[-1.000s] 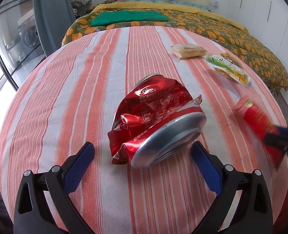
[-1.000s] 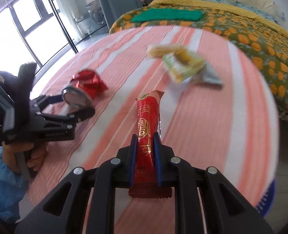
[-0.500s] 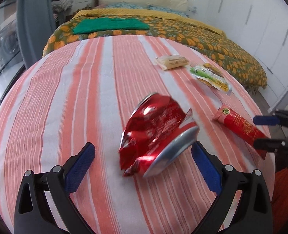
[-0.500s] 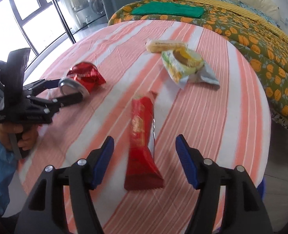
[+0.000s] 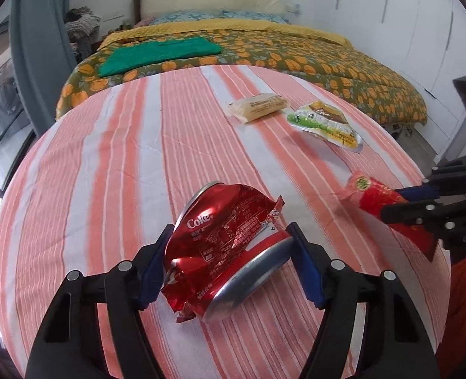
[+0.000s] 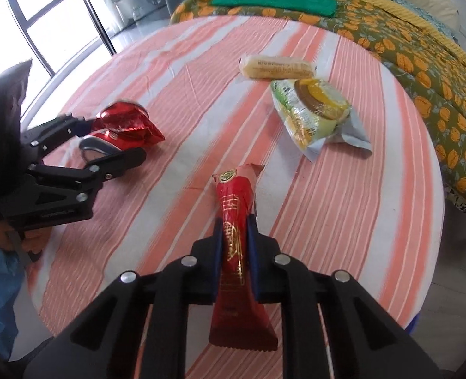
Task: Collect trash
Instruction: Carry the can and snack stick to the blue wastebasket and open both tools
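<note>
Trash lies on the striped counter (image 5: 112, 164). On the left, the left gripper (image 5: 228, 263) is closing on the squashed can (image 5: 226, 252), which sits between its jaws, pads touching its sides. It should squeeze gently so the bent can does not slip. On the right, the right gripper (image 6: 235, 240) pinches the red wrapper (image 6: 234, 221) tight and should lift it straight.

A round striped-cloth table (image 5: 112, 164) carries a crushed can (image 5: 226, 246) and two snack packets (image 5: 258, 107) (image 5: 324, 124).
</note>
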`<state>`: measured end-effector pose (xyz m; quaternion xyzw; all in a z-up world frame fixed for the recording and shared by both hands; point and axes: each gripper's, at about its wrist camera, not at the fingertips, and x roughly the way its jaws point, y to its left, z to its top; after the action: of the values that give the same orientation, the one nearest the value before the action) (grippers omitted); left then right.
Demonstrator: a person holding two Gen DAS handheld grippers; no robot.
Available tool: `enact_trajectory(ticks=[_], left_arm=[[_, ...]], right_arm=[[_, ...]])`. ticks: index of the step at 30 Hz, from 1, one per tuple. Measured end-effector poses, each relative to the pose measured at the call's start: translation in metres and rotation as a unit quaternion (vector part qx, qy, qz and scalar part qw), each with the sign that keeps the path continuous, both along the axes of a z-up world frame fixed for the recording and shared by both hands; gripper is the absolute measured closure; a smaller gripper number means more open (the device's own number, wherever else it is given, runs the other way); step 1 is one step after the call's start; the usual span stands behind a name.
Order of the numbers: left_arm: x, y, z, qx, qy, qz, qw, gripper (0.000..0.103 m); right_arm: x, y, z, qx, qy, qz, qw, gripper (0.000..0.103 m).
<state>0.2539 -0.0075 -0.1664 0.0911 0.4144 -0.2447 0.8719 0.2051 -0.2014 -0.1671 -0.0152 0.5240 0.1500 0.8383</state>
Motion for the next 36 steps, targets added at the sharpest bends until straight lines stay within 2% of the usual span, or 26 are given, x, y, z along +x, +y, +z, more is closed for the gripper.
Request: enact_trajectory(ticks=[6, 11, 18, 25, 29, 33, 36], left_arm=[[-0.030, -0.005, 0.019, -0.014, -0.015, 0.035, 0.9992, 0.034], [-0.058, -0.026, 0.035, -0.019, -0.024, 0.042, 0.9986, 0.034], [-0.089, -0.075, 0.051, -0.006, -0.048, 0.019, 0.9986, 0.034], [-0.103, -0.118, 0.058, 0.004, -0.062, -0.008, 0.9980, 0.034], [-0.105, -0.140, 0.058, -0.007, -0.048, -0.023, 0.9986, 0.034], [-0.116, -0.181, 0.054, -0.028, -0.016, -0.056, 0.9979, 0.034], [-0.128, -0.215, 0.050, -0.038, 0.001, -0.088, 0.9954, 0.033]], right_arm=[[-0.026, -0.018, 0.013, 0.030, -0.025, -0.008, 0.999, 0.089], [-0.043, -0.037, 0.017, 0.052, -0.035, -0.026, 0.998, 0.089], [-0.064, -0.067, 0.027, 0.061, -0.051, -0.048, 0.996, 0.089], [-0.078, -0.102, 0.027, 0.059, -0.056, -0.071, 0.994, 0.089], [-0.083, -0.126, 0.024, 0.061, -0.060, -0.089, 0.992, 0.089], [-0.090, -0.165, 0.019, 0.058, -0.064, -0.120, 0.989, 0.089], [-0.099, -0.213, 0.007, 0.048, -0.062, -0.164, 0.983, 0.089]])
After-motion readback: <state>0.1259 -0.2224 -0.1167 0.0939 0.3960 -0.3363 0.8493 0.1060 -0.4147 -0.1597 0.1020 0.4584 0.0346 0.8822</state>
